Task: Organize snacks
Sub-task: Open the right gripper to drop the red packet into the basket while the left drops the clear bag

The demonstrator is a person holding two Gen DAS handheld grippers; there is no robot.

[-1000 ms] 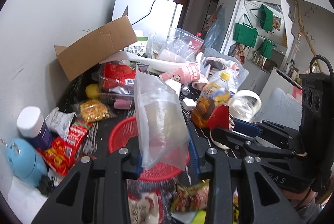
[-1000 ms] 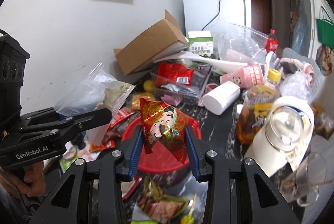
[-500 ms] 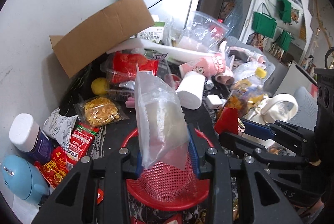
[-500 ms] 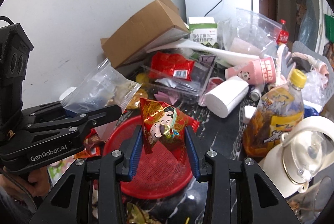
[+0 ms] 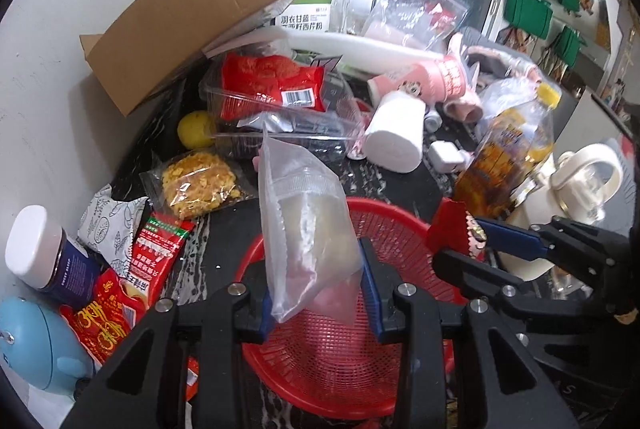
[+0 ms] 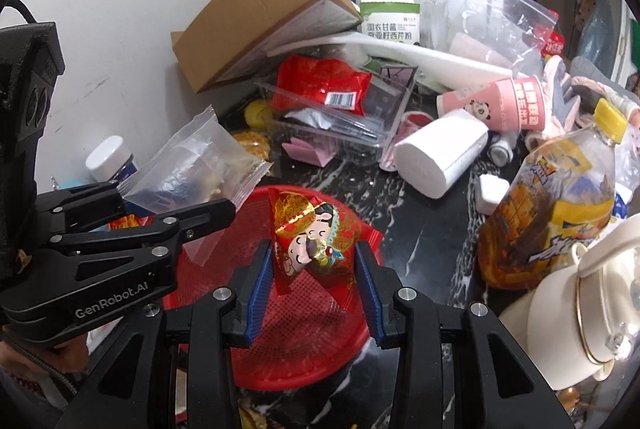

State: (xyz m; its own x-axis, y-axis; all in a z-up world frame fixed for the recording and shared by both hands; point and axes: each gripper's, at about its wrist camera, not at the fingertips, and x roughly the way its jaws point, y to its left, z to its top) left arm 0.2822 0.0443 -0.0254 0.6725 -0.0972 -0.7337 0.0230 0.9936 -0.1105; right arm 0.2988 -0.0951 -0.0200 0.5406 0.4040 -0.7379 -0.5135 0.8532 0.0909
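A red mesh basket (image 5: 320, 361) (image 6: 304, 333) sits on the dark marbled table, right below both grippers. My left gripper (image 5: 318, 293) is shut on a clear zip bag (image 5: 304, 225) with pale contents, held upright over the basket's near left part. In the right wrist view that bag (image 6: 192, 169) sticks out of the left gripper (image 6: 224, 209) at the left. My right gripper (image 6: 316, 269) is shut on a red and gold cartoon snack packet (image 6: 312, 237), above the basket's middle. The left wrist view shows that packet (image 5: 452, 229) at the right gripper's tips (image 5: 460, 241).
Behind the basket lie a clear tray with a red packet (image 5: 272, 85), a yellow snack bag (image 5: 196, 185), a paper roll (image 5: 396, 137), a tea bottle (image 6: 552, 205), a cream kettle (image 6: 580, 317) and a tilted cardboard box (image 5: 188, 5). Red packets (image 5: 156, 257) and a jar (image 5: 44, 253) lie left.
Both grippers have come forward and down with their packets, so the red basket now lies directly under them and looks larger. Neither grip has changed.
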